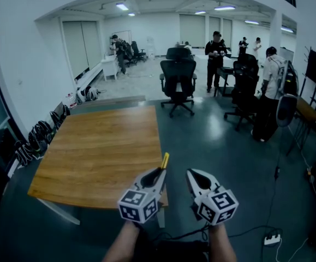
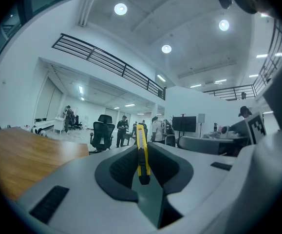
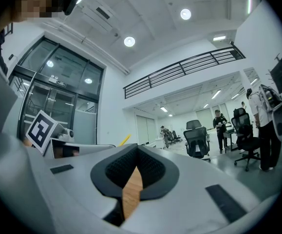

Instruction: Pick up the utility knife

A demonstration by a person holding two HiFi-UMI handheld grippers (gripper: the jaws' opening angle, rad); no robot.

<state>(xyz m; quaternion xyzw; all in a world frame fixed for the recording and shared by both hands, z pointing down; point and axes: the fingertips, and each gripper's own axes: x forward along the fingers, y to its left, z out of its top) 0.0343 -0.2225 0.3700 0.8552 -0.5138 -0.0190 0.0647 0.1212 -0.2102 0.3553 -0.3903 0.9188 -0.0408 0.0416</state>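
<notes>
The left gripper (image 1: 161, 172) clamps the yellow utility knife (image 1: 165, 160) above the wooden table's (image 1: 92, 146) near right corner. The right gripper (image 1: 193, 174), just beside it, is closed on nothing.

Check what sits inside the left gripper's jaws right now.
A slim yellow utility knife is clamped between the left gripper's dark pads, its tip sticking out ahead. Its flat sides are covered by the pads; whether a blade is out cannot be seen.

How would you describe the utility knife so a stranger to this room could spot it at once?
Find the big wooden table, then look at its near right corner. The utility knife is the slim yellow bar clamped in the left claw there, sticking out forward; the right claw beside it is empty.
</notes>
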